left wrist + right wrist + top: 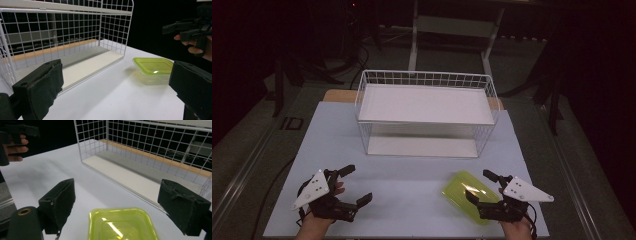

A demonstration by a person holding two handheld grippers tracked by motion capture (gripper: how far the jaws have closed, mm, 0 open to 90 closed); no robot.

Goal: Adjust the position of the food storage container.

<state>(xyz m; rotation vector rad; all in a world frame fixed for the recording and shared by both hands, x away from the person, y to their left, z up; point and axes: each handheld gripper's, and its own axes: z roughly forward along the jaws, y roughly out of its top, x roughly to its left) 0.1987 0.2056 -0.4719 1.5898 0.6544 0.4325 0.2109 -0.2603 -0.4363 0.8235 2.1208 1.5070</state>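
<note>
We see the left tool (353, 185) near the worktop's (412, 175) front left corner, its jaws spread wide and released, holding nothing and touching nothing. The right tool (482, 186) sits near the front right corner, also wide open; in the right gripper view its two black pads (58, 203) stand on either side of the container (470, 195), and we cannot tell whether they touch it. They are not closed on it.

The container is a shallow box with rounded corners, its lid a translucent yellow-green with a bright glare streak, its body a paler clear plastic. It rests flat on the worktop by the front edge, towards the right.

Behind it, towards the worktop's far edge, we see a white wire rack (427, 112) with a white upper shelf and a white base board. In the left gripper view the container (153, 70) lies just off the rack's (67, 37) open corner, apart from it.
</note>
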